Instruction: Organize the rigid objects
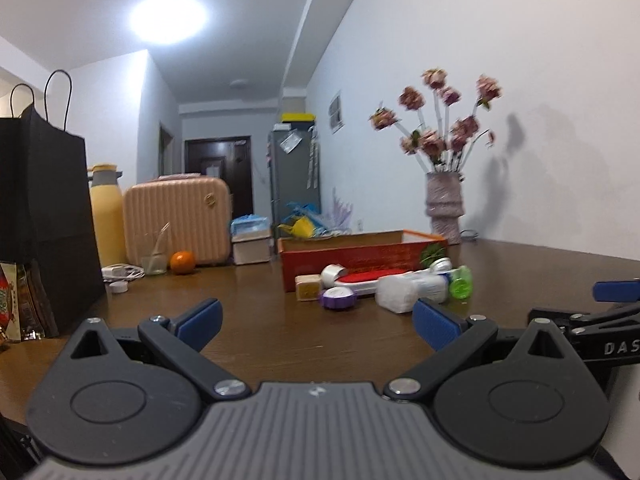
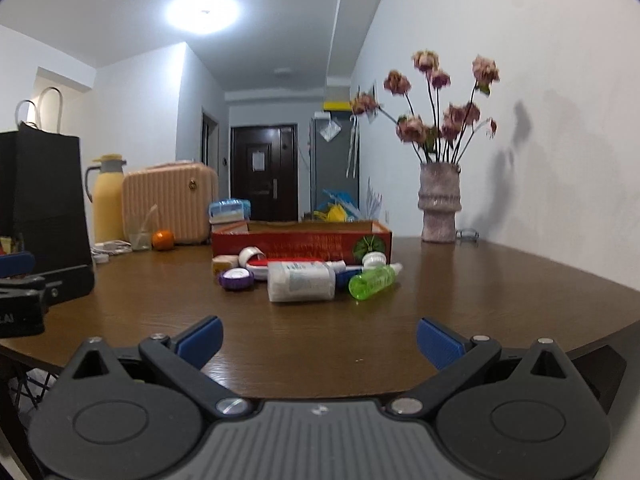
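Both hand-held grippers spread wide, holding nothing — left hand-held gripper (image 1: 316, 322), right hand-held gripper (image 2: 318, 340). Bottles (image 2: 301, 281) cluster on worktop (image 2: 480, 288) before red box (image 2: 300, 242) — its contents hidden, labels blurred.

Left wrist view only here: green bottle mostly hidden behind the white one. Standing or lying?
Observer: Lying. The right wrist view shows the green bottle on its side.
Operator: Touching the white bottle?
Observer: Cannot tell. A blue cap shows between them.
Operator: Right gripper open? I only see one pad.
Observer: The right gripper is open, with nothing between its fingers.
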`<state>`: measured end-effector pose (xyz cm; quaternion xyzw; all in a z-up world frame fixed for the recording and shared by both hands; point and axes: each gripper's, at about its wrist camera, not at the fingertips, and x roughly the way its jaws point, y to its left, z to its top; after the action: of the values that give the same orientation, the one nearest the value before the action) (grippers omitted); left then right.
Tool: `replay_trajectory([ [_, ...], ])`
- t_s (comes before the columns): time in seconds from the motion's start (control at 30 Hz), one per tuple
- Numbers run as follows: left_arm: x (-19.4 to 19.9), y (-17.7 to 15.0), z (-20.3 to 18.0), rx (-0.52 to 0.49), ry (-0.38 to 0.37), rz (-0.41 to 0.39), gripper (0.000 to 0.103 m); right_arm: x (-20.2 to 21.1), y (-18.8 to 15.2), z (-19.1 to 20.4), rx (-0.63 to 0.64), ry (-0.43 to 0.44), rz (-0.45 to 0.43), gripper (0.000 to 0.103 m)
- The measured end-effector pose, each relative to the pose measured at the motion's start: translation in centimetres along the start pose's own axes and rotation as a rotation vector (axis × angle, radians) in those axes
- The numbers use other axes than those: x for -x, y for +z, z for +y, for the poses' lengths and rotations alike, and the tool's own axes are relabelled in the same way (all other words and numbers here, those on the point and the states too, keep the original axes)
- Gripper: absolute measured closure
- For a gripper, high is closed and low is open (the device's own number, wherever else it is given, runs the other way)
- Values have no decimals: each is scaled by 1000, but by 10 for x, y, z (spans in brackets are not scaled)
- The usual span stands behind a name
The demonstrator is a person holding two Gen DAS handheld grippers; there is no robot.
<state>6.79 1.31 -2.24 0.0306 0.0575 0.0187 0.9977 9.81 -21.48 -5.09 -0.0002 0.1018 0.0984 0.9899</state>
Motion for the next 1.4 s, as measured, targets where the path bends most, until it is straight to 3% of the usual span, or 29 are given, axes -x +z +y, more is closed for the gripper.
replay_trajectory([
  [0.27, -68, 13, 15, 65, -12, 165, 0, -61, 29, -12, -15, 30, 27, 0],
  [0.43, -113, 18, 9, 15, -29, 241, 0, -99, 46, -17, -37, 80, 38, 0],
  [0.63, -184, 24, 2, -40, -85, 337, 0, -143, 59, -16, -28, 74, 74, 0],
  [0.83, -259, 27, 1, 4, -170, 459, 17, -170, 63, -19, -27, 99, 104, 0],
  [0.97, -293, 22, -3, -6, -171, 491, 26, -181, 61, -22, -27, 110, 123, 0],
  [1.07, -306, 23, -5, -15, -174, 501, 33, -188, 59, -25, -38, 113, 131, 0],
  [1.17, -313, 19, -6, -13, -151, 539, 48, -193, 56, -29, -52, 113, 137, 0],
  [1.33, -307, 24, -9, -75, -163, 555, 49, -195, 53, -35, -83, 122, 137, 0],
  [1.4, -310, 55, -5, -119, -175, 517, 49, -196, 53, -35, -78, 122, 145, 0],
])
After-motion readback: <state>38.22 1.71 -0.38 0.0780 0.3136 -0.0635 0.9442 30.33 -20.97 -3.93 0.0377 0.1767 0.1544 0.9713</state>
